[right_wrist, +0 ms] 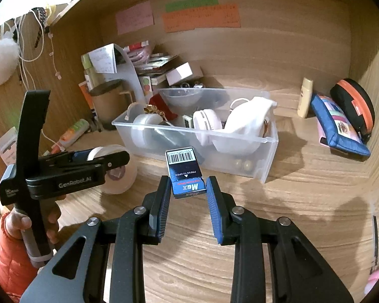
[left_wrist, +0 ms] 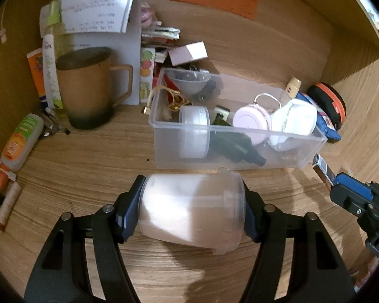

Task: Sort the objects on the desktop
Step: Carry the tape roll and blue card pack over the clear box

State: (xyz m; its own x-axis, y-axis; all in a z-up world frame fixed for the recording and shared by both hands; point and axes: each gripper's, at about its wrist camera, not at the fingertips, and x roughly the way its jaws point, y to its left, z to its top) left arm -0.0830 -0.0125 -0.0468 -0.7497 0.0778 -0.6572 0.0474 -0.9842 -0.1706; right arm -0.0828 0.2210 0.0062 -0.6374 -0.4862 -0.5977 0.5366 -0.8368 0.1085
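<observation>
My left gripper (left_wrist: 192, 212) is shut on a translucent white jar (left_wrist: 189, 209), which lies sideways between the pads just above the wooden desk. In front of it stands a clear plastic bin (left_wrist: 240, 162) holding a round white tub, a pink-white round case, a white cloth and a funnel. My right gripper (right_wrist: 188, 184) is shut on a small blue-and-black staple box (right_wrist: 184, 171) with a barcode, held near the clear plastic bin's (right_wrist: 267, 161) front wall. In the right wrist view the left gripper (right_wrist: 113, 161) and its jar (right_wrist: 118, 176) are at the left. The right gripper (left_wrist: 337, 183) shows at the left wrist view's right edge.
A brown mug (left_wrist: 88, 88), papers and small boxes crowd the back left corner. A glue bottle (left_wrist: 20, 141) lies at the left. A blue pouch (right_wrist: 338, 123), a black-and-orange case (right_wrist: 353, 106) and a cream bottle (right_wrist: 305, 98) stand at the right. Wooden walls enclose the desk.
</observation>
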